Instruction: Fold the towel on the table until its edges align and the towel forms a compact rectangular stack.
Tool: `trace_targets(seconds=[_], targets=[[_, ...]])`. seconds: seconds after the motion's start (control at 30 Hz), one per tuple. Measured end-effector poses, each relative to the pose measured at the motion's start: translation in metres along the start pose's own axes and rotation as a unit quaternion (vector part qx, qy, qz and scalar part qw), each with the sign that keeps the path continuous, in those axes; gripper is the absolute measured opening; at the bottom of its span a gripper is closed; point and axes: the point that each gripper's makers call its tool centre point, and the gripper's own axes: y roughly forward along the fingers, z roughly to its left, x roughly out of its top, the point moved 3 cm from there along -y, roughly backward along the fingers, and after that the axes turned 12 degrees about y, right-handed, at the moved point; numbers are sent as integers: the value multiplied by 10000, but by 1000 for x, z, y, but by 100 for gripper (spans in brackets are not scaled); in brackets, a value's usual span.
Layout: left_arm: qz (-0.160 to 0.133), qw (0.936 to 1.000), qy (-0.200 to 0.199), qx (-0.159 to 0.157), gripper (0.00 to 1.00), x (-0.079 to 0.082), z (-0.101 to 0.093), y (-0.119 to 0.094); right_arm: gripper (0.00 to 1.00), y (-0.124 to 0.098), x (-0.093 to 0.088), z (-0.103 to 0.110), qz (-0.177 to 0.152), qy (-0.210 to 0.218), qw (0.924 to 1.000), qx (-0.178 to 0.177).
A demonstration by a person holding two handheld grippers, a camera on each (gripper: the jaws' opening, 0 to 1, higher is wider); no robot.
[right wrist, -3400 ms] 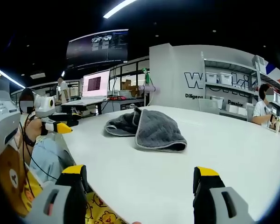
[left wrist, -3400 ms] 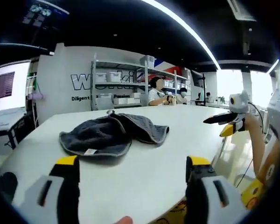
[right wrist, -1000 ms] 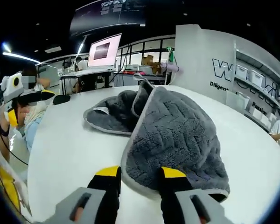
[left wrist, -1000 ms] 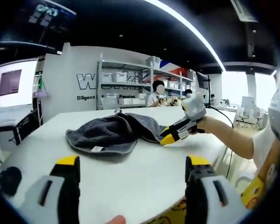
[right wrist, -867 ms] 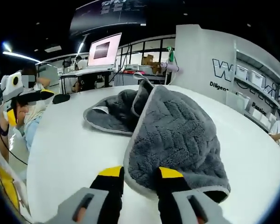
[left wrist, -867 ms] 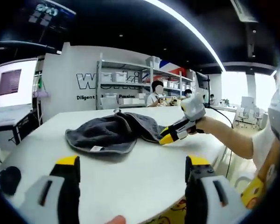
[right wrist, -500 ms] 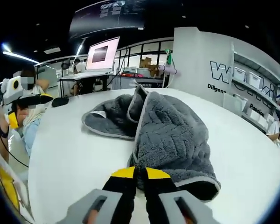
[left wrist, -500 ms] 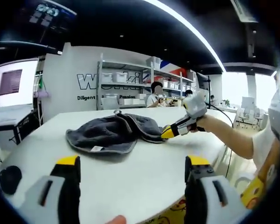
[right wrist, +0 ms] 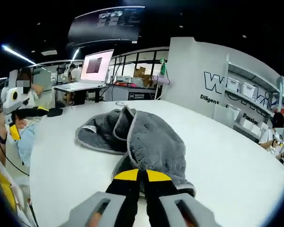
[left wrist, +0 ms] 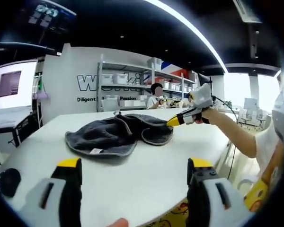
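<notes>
Right gripper view: your right gripper (right wrist: 137, 176) pinches the towel (right wrist: 146, 142) hem thinly.
It may slip; left gripper (left wrist: 132, 168) jaws stand wide, near the bench (left wrist: 146, 165) edge.

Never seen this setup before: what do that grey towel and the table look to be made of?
Towel: apparently plush microfibre or terry, matte; fuzzy ribbed pile and a paler stitched edge band show. Table: smooth white top, faintly glossy, perhaps laminate; material uncertain.

Left gripper view low at the surface (left wrist: 132, 175) edge, facing the shelves, towel (left wrist: 116, 135) well ahead, right gripper view close over the towel, facing the monitors, both sharing towel and surface
</notes>
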Motion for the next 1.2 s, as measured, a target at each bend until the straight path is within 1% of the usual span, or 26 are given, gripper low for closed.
trace_targets(seconds=[0.1, 0.17, 0.4, 0.5, 0.7, 0.8, 0.9, 1.1, 1.2], targets=[[1, 10000, 5, 13, 97, 0, 0, 0, 3, -12, 18, -12, -196, -99, 9995, -218], [0, 10000, -2, 2, 97, -1, 0, 0, 3, -18, 28, -18, -294, -136, 9990, -302], [9, 10000, -21, -29, 97, -2, -1, 1, 3, -36, 59, -27, -558, -317, 9967, -501], [0, 10000, -19, -24, 97, -2, 0, 1, 3, -45, 75, -29, -680, -456, 9949, -597], [-16, 10000, -29, -35, 97, -1, 0, 1, 3, -56, 105, -26, -812, -783, 9910, -718], [-23, 10000, -32, -47, 97, -1, 0, 1, 3, -62, 123, -22, -868, -1050, 9874, -801], [-35, 10000, -46, -50, 96, -1, 0, 0, 3, -66, 137, -20, -938, -1218, 9842, -874], [-38, 10000, -67, -49, 96, -2, 1, -2, 3, -79, 162, -16, -1110, -1444, 9782, -994], [-36, 10000, -78, -43, 96, -2, 2, -2, 3, -84, 168, -17, -1153, -1517, 9759, -1064]])
